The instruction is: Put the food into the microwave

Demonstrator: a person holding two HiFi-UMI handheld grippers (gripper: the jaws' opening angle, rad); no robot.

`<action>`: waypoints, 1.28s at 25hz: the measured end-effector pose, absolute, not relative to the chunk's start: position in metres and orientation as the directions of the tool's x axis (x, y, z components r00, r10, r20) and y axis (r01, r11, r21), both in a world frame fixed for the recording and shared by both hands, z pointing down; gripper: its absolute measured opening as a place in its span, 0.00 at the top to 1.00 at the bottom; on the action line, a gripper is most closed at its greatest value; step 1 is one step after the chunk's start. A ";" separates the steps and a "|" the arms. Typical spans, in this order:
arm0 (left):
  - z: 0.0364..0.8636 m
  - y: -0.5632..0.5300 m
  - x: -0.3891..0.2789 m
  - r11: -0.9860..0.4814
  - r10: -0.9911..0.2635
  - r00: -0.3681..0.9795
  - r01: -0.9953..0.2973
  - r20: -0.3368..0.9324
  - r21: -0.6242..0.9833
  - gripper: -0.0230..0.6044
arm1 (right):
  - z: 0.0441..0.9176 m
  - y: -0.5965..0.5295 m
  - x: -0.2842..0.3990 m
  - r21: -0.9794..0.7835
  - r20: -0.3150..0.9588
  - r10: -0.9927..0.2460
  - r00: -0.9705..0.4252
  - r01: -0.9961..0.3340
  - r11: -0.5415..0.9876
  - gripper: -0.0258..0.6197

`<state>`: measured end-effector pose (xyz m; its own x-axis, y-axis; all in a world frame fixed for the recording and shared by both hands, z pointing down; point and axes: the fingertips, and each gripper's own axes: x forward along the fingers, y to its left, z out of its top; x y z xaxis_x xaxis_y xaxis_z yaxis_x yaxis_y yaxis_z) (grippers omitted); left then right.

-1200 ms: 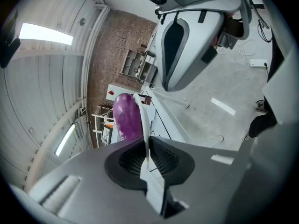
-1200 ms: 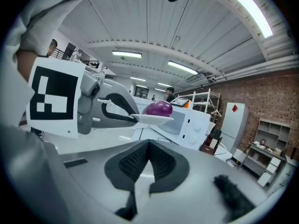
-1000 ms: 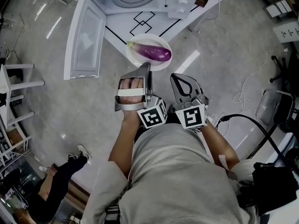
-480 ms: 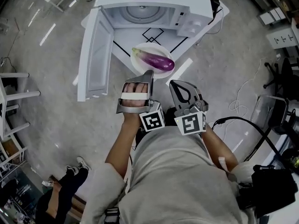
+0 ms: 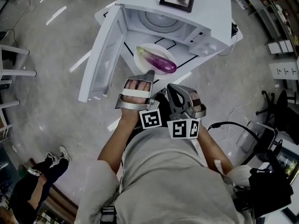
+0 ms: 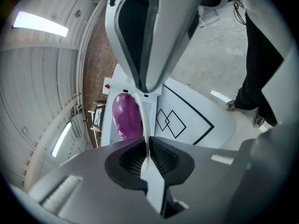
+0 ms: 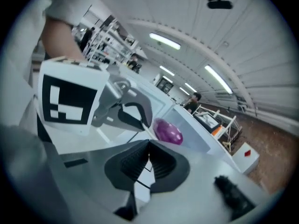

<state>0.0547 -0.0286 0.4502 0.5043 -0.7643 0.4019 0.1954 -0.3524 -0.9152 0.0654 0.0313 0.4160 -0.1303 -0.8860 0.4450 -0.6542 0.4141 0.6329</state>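
1. So, from the head view: the microwave (image 5: 161, 21) stands with its door (image 5: 105, 55) swung wide to the left and its turntable bare. The plate (image 5: 144, 61) carrying the eggplant (image 5: 159, 60) is just in front of the opening, not inside it. The left hand-held gripper (image 5: 150, 73) has its tips on the near rim. The right hand-held gripper (image 5: 168, 86) sits just beside it at the rim's near-right edge.

2. In the left gripper view, the jaws are clenched on the plate's thin white rim, which runs edge-on between the pads. The eggplant lies just beyond on the plate. Behind it is the white table (image 6: 201, 125) with its black diamond markings. The plate looks lifted clear of the table.

3. In the right gripper view, the jaws are pressed together with a thin pale edge between the pads, which I take to be the same rim, though it is less plain here. The eggplant shows just past the tips, and the other hand-held gripper is close by.

4. As a judgement, opening and pickup are done. What is left is to carry the plate through the opening, set it on the turntable, let go, and likely shut the door.
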 end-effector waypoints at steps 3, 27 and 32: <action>0.456 -0.046 0.060 -0.359 -0.784 0.462 0.208 0.415 -0.910 0.91 | 0.426 0.015 0.068 0.808 0.443 -0.894 -0.064 -0.403 0.429 0.94; 0.463 -0.068 0.082 -0.341 -0.765 0.497 0.226 0.409 -0.912 0.90 | 0.464 -0.043 0.080 0.898 0.437 -0.899 -0.032 0.074 0.434 0.90; 0.461 -0.074 0.076 -0.360 -0.785 0.472 0.180 0.401 -0.916 0.89 | 0.461 -0.051 0.078 0.902 0.432 -0.901 -0.050 0.044 0.430 0.90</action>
<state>0.0758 -0.0742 0.4612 0.4724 -0.7847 0.4013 0.1801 -0.3597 -0.9155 0.0780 -0.0508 0.4615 -0.0503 -0.9005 0.4319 0.0445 0.4300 0.9018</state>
